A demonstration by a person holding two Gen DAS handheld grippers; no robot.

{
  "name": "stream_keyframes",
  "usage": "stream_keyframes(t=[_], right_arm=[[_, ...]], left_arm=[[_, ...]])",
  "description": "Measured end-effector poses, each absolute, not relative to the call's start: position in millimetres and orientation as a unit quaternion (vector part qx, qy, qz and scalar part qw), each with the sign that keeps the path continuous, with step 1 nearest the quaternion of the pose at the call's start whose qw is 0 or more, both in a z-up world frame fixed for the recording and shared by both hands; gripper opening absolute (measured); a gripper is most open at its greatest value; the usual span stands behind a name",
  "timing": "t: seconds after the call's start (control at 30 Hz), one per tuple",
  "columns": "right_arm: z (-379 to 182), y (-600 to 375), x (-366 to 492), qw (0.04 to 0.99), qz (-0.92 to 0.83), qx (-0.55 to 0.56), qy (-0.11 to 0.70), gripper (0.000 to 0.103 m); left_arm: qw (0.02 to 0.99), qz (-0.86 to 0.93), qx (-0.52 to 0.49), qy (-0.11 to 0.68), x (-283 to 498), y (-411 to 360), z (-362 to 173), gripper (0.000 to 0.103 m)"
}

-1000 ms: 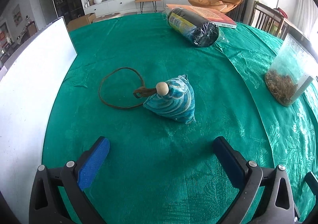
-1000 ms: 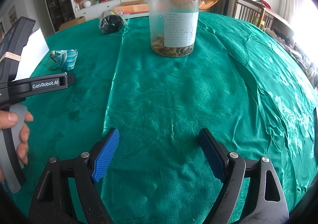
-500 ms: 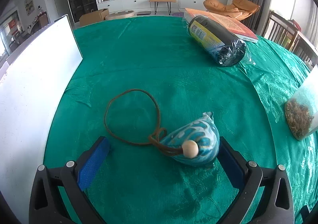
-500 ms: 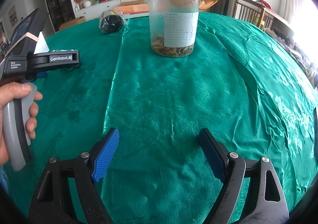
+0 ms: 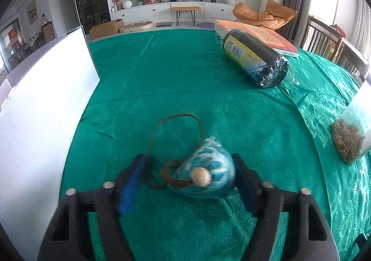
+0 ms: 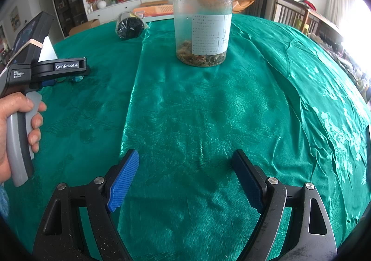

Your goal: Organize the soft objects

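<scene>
The left gripper (image 5: 189, 178) jaws have just been closing around the blue pouch (image 5: 208, 168); full pad contact cannot be confirmed. The pouch's long axis runs from 7 to 1 o'clock, with its wooden bead (image 5: 200, 176) nearest the camera. The right gripper (image 6: 186, 177) jaws stand apart, empty. The left gripper body reads "GenRobot.AI".

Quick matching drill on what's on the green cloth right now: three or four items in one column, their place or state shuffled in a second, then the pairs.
Things:
1. blue patterned pouch
2. clear jar
3. black roll
4. right gripper

States:
A. lying on its side, far end of the cloth
B. jaws open over bare cloth
C. standing upright, black lid on
D. between the left gripper's jaws, which have just been closing

Pairs: 1-D, 2-C, 3-A, 4-B
</scene>
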State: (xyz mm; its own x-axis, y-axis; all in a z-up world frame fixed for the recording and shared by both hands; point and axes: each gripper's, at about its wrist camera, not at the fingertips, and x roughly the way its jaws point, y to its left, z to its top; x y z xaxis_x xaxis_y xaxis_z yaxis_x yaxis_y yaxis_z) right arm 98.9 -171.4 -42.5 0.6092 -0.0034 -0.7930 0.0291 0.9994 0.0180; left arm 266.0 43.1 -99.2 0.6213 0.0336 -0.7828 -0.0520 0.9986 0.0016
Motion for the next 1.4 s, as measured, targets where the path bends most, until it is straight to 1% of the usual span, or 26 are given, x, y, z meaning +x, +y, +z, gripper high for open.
stream_keyframes(t=[0.07, 0.17, 0.23, 0.27, 0.3, 0.33, 0.4, 1.13, 1.23, 1.3, 1.4], right_arm=[[-42, -171, 99, 0.897, -0.009, 0.015, 0.442, 0.085], [-42, -171, 99, 0.897, -0.009, 0.015, 0.442, 0.085], [-42, -171, 99, 0.897, -0.009, 0.015, 0.442, 0.085], [-42, -171, 99, 0.897, -0.009, 0.015, 0.442, 0.085], [-42, -172, 99, 0.897, -0.009, 0.015, 0.442, 0.085], [-43, -171, 99, 0.897, -0.009, 0.015, 0.442, 0.085], [-42, -171, 99, 0.897, -0.009, 0.015, 0.442, 0.085], [-43, -170, 99, 0.896, -0.009, 0.013, 0.443, 0.085], [-41, -166, 102, 0.894, 0.006, 0.004, 0.448, 0.087], [-25, -161, 109, 0.905, 0.027, -0.003, 0.424, 0.084], [21, -147, 140, 0.926, 0.053, -0.019, 0.374, 0.085]], left_arm=[[0.901, 0.017, -0.004, 0.433, 264, 44, -98, 0.05], [0.902, 0.013, -0.002, 0.433, 259, 45, -97, 0.05], [0.902, 0.018, 0.002, 0.432, 258, 45, -97, 0.053], [0.901, 0.029, 0.005, 0.433, 259, 45, -98, 0.066], [0.898, 0.043, 0.005, 0.437, 260, 45, -99, 0.092], [0.892, 0.051, 0.002, 0.45, 262, 48, -103, 0.103], [0.89, 0.041, -0.024, 0.453, 263, 55, -105, 0.103], [0.89, 0.042, -0.021, 0.454, 261, 53, -106, 0.103], [0.89, 0.042, -0.021, 0.454, 261, 53, -106, 0.103], [0.89, 0.042, -0.021, 0.454, 261, 53, -106, 0.103], [0.89, 0.044, -0.021, 0.454, 261, 53, -106, 0.103]])
